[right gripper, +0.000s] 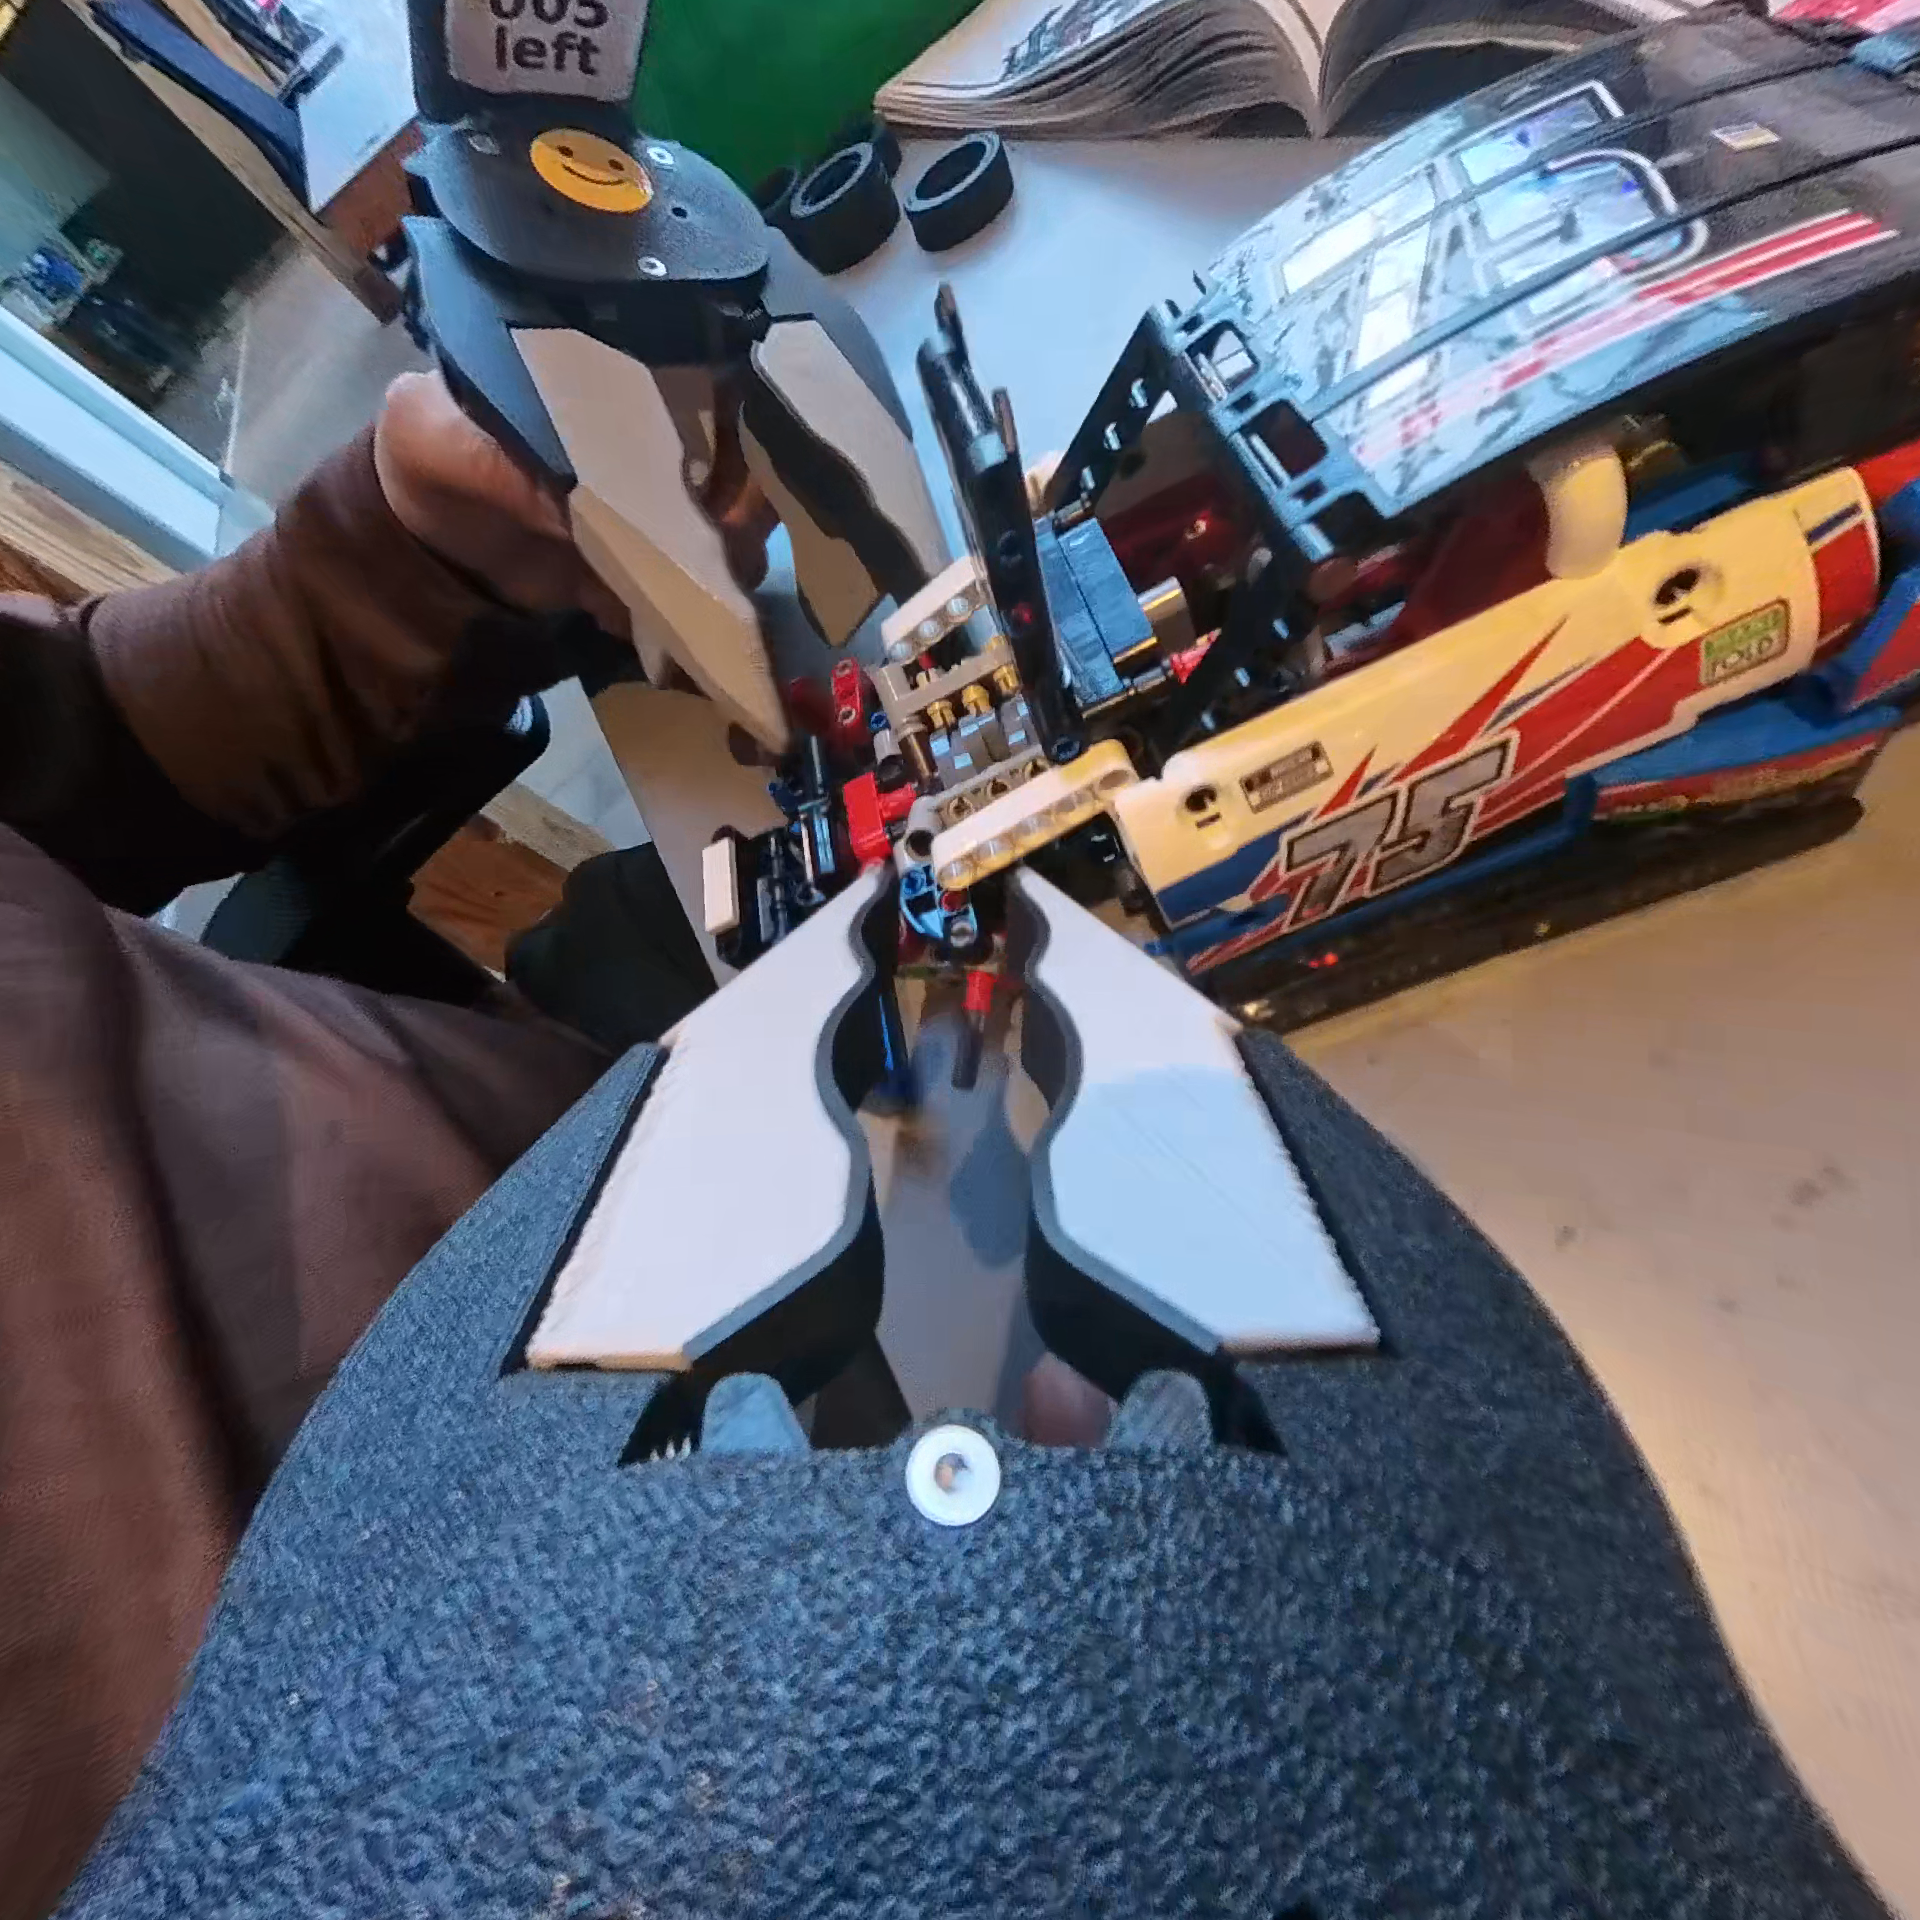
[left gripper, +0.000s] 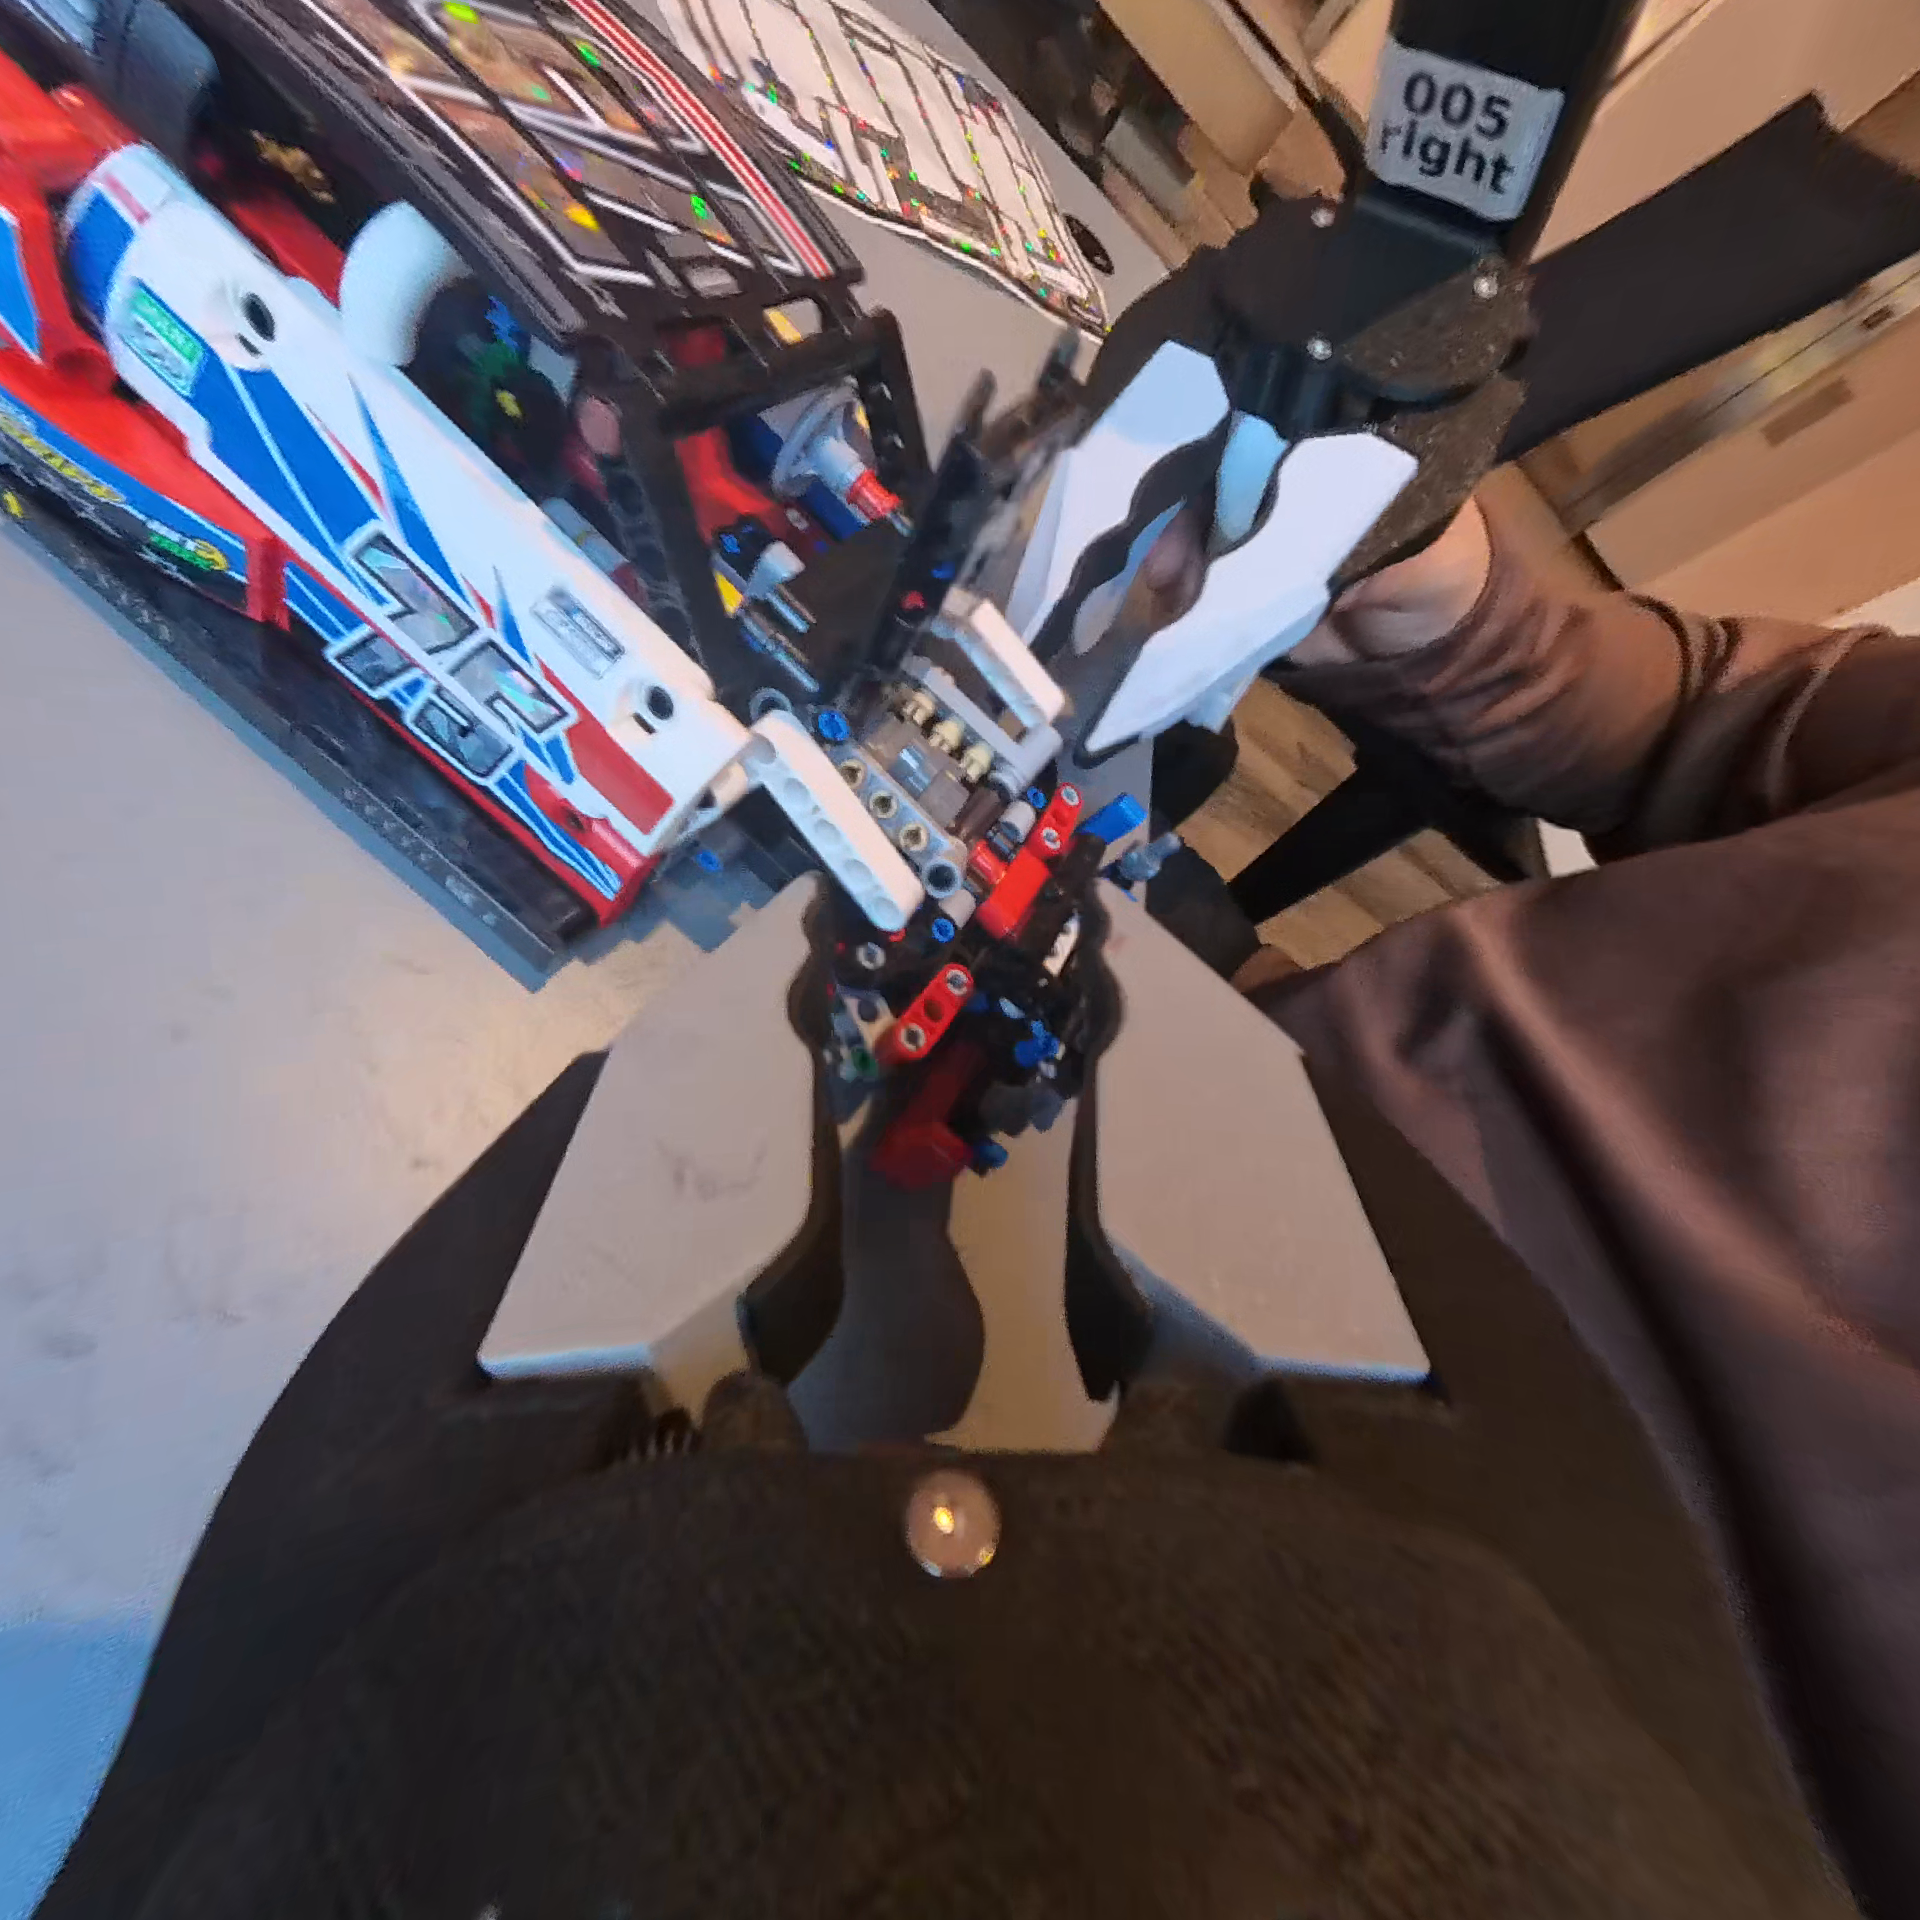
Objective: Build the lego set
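A mostly built lego race car (left gripper: 395,540) with white, red and blue side panels and a black roof lies on the pale table; it also shows in the right wrist view (right gripper: 1455,727). Its open rear end (left gripper: 966,1018) is a cluster of red, black and blue parts. My left gripper (left gripper: 961,935) is shut on this rear end, one finger on each side; it also shows in the right wrist view (right gripper: 810,681). My right gripper (right gripper: 954,883) is closed to a narrow gap on a small blue connector (right gripper: 925,906) at the car's rear, below a white holed beam (right gripper: 1039,821). It also shows in the left wrist view (left gripper: 1060,691).
Two loose black tyres (right gripper: 899,197) and an open instruction booklet (right gripper: 1143,62) lie at the back of the table. A printed sheet (left gripper: 935,135) lies beyond the car. A person's brown sleeves (left gripper: 1610,1039) fill the table-edge side. Bare tabletop (right gripper: 1610,1247) lies beside the car. Tip to tip, the grippers are about 5 cm apart.
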Available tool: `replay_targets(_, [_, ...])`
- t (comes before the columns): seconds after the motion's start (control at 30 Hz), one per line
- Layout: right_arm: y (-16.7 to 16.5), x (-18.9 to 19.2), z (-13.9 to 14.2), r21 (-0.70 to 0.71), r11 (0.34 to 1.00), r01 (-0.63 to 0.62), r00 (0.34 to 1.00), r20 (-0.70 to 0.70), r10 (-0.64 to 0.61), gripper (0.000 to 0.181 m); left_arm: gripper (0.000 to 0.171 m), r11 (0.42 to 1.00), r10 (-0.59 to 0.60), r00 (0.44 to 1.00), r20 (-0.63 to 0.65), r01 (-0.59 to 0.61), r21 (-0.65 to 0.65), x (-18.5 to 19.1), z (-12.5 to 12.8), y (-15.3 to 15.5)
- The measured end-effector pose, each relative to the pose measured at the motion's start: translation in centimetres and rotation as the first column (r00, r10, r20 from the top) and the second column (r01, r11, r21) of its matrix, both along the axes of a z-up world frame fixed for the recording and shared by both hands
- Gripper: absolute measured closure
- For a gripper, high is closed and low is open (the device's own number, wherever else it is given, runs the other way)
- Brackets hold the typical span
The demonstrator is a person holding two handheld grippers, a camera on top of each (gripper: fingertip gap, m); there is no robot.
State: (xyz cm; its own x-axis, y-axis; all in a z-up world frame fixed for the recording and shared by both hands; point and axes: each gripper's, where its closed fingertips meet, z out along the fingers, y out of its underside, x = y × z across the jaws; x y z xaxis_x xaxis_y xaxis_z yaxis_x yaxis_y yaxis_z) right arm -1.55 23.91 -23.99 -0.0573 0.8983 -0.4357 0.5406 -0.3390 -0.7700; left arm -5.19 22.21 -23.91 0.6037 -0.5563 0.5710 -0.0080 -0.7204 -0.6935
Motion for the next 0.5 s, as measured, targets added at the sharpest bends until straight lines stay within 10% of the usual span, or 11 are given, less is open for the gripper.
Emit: replay_targets(0.5, [-0.1, -0.6, 1.5, -0.345, 0.938, -0.038, 0.993, -0.119, -0.003, 0.171, 0.159, 0.999, 0.049, 0.973, 0.224, -0.048, -0.009, -1.3, 2.0, 1.0])
